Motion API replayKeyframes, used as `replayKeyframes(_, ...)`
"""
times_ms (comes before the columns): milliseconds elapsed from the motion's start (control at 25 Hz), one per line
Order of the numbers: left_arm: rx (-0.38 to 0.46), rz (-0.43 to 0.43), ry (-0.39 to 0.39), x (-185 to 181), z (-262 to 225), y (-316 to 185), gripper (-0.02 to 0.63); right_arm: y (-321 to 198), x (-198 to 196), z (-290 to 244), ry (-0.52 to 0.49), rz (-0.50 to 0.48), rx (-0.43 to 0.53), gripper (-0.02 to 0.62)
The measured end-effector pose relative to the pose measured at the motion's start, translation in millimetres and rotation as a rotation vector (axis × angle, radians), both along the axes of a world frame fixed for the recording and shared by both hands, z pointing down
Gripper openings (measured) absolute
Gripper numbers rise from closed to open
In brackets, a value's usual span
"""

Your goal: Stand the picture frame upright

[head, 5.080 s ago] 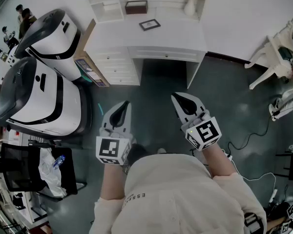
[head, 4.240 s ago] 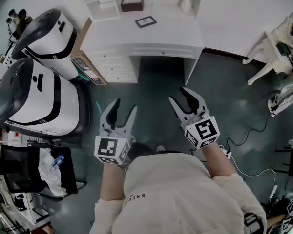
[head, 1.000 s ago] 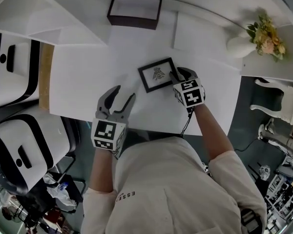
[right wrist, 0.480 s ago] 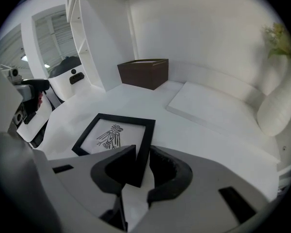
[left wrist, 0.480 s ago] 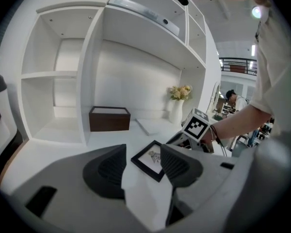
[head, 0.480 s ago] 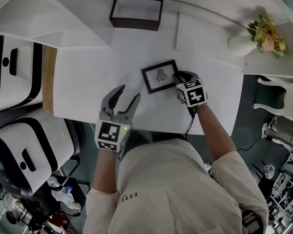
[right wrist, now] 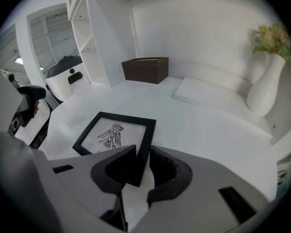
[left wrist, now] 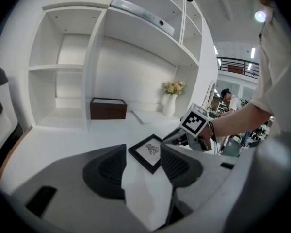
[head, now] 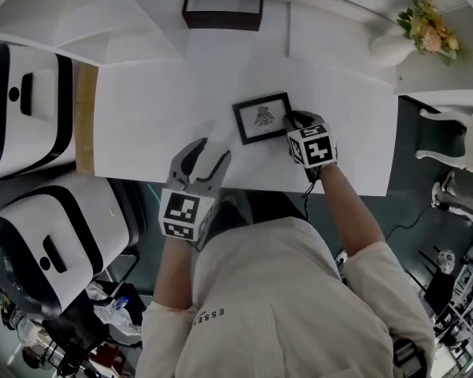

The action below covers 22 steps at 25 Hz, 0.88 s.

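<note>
The white tabletop (head: 142, 116) carries the black-rimmed rectangular picture frame (head: 262, 117) flat on its back, bird print up, about mid-depth and right of centre. In the head view its long axis runs left to right with a slight tilt. The coming lift likely turns on its near right corner, where the right tongs (head: 294, 120) reach in from the person's side, pointing steeply down. The left tongs (head: 206, 154) hang over the tabletop's near edge, well apart from the frame on its near left, so the right hand is plainly the nearer. The head view hides the grip under the marker cube. The right gripper view shows it: the jaws have just been closing and stand narrow on the frame's right rail at that corner. The left gripper view shows its own jaws wide and holding nothing, with the frame lying low beyond them.
</note>
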State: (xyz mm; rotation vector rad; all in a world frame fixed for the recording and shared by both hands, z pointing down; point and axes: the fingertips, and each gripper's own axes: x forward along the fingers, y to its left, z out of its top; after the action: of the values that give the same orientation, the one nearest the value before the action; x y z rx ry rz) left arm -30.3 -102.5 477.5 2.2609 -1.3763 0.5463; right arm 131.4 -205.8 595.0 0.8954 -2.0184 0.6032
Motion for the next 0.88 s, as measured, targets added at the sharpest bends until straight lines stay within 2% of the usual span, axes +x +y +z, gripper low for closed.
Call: replayKeyframes(880,-0.061,0.070,0.000,-24.4,18.5,103.7,0.216,106.6,-13.3,-0.1,0.023,0.096,0.002,0.100)
